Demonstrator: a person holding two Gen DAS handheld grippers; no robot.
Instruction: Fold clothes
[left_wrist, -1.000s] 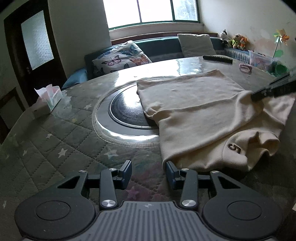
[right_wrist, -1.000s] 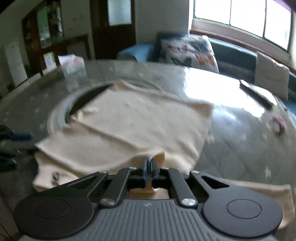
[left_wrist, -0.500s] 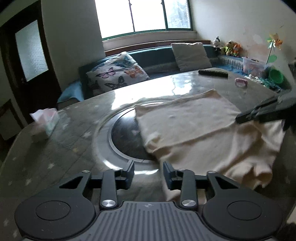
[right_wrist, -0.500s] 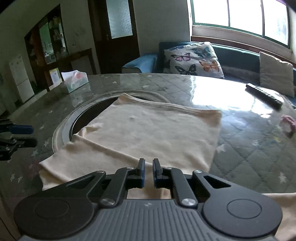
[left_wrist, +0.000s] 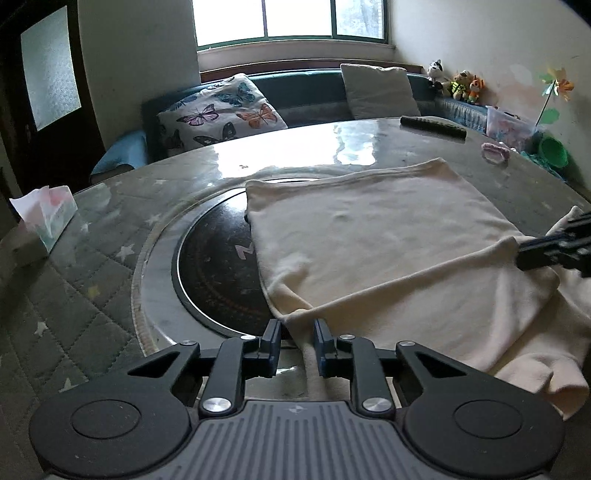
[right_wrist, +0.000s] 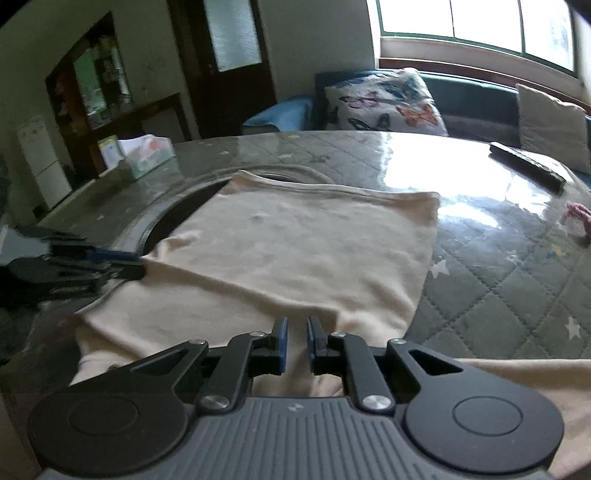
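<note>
1. Lying half-folded on the quilted round surface (left_wrist: 110, 295), a cream garment (left_wrist: 388, 240) partly covers the dark centre disc (left_wrist: 218, 266).
2. Left gripper (left_wrist: 295, 341): fingers apart around the garment's near corner.
3. Right gripper (right_wrist: 294, 341): fingers apart above the fabric.

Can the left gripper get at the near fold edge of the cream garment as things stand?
Probably yes. The left gripper is open, with the cream garment's near corner lying right between its fingers and nothing in the way; the right gripper is off to the other side.
</note>
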